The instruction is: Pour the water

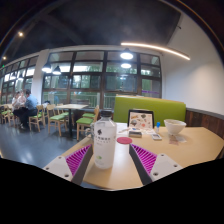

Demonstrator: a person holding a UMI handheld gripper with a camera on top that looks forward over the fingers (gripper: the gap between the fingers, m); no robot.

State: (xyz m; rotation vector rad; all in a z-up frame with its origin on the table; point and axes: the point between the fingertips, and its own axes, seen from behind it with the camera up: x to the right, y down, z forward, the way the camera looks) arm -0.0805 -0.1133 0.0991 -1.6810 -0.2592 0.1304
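Setting: a café or canteen interior with large dark windows across the middle of the frame and a long ceiling light (155, 49) at upper right.

Tongs (107, 159): two fingers rise from the bottom centre of the frame, each with a magenta pad; the left pad (78, 158) and the right pad (144, 157) stand well apart, so the tongs are wide open.

Bottle (103, 147): a white plastic water bottle with a printed label, upright on the bench, lower centre of the frame. It stands between the fingers, close against the left pad, with a clear gap to the right pad. Whether the left pad touches it cannot be told; the tongs do not clamp it.

Bench (185, 148): a pale wooden top filling the lower centre and lower right.

Red coaster (124, 140): a small round red disc just beyond the bottle, slightly to its right.

White bowl (175, 127): on the bench, right of centre, well beyond the right finger.

Table sign (141, 121): an upright printed card behind the coaster, left of the bowl.

Green seat back (150, 105): a bright green bench seat behind the sign and bowl.

Background: tables and green chairs (58, 115) at middle left; seated people (22, 103) at far left.
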